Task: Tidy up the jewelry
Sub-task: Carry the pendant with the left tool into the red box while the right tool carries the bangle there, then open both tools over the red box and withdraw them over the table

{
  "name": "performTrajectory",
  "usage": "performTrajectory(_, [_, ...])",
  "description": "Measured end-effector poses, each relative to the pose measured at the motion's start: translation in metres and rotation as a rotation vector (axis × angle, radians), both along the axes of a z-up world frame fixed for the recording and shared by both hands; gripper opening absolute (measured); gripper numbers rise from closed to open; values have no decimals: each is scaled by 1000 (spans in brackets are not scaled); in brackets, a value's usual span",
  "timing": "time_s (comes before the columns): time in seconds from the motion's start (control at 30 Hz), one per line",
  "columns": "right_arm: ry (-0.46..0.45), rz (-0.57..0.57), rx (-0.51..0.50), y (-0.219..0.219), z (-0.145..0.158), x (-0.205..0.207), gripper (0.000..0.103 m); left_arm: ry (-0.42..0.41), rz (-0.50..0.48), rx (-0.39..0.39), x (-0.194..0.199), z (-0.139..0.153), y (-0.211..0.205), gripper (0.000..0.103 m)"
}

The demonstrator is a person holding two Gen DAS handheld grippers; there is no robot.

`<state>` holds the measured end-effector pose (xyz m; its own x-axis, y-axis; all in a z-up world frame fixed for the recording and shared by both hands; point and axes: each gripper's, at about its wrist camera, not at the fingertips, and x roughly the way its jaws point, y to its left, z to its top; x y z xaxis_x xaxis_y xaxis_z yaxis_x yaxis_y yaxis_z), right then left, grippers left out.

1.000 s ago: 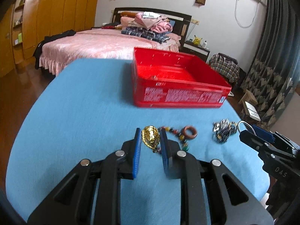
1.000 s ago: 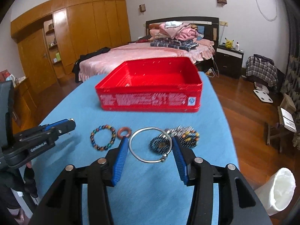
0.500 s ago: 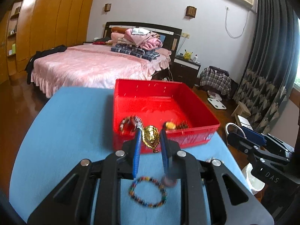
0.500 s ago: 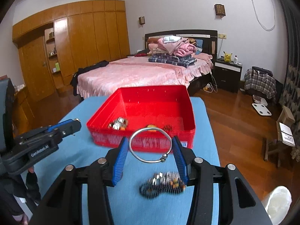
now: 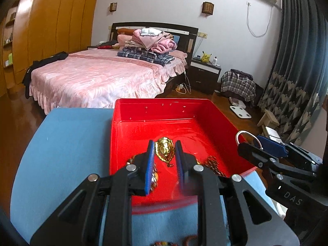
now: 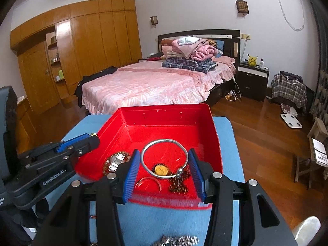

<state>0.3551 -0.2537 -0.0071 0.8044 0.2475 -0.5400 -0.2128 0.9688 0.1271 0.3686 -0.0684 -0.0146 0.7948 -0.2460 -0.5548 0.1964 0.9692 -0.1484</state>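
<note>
Gold pendant [image 5: 164, 148] sits pinched between the blue pads of the left gripper [image 5: 164, 153], jaws narrow, held above the red bin [image 5: 164, 103]; a bit of chain hangs off its lower edge. Looks light and stiff in the body w/ a floppy chain, so prob. swings; metal is slick, and pads on the flat faces, as now, seem the best hold.

Silver bangle [image 6: 165, 157] is spanned by the right gripper [image 6: 164, 171], jaws mid-wide and pressing its two sides; it's over the bin's near half. Rigid open hoop w/ a ball end, light, smooth; judged likely to twist or pop out if squeezed off-centre, so a grip across the widest part suits it.

Bin already holds other pcs: a gold round piece [image 6: 161, 169], a clear ring [image 6: 148, 184], a dark beaded cluster [image 6: 178, 182], a pale chunky bracelet [image 6: 116, 161] at left.

Outward: bin rests on the blue table [image 5: 67, 143]; a sparkly bracelet [image 6: 178, 240] lies on it at the right view's bottom edge; a bead bracelet [image 5: 164, 244] and a brown ring [image 5: 191, 243] are only partly visible at the left view's bottom edge.

Beyond: pink bed [image 6: 147, 86] w/ folded clothes, wood wardrobe [image 6: 82, 47].
</note>
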Motion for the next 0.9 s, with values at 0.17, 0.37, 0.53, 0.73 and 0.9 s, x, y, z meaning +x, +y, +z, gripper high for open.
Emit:
performTrajectory(0.17, [34, 9, 0, 3, -9, 21, 48, 33, -2, 22, 26, -8, -4, 19])
performTrajectory(0.37, [66, -17, 29, -5, -14, 29, 64, 67, 8, 15, 35, -13, 0, 39])
performTrajectory(0.53, [26, -56, 56, -18, -5, 17, 86, 28, 34, 9, 22, -2, 9, 66])
performTrajectory(0.73, [-15, -98, 82, -33, 8, -13, 97, -29, 48, 30, -15, 16, 19, 89])
performTrajectory(0.9, [-44, -143, 118, -45, 10, -51, 97, -34, 56, 20, -50, 18, 31, 92])
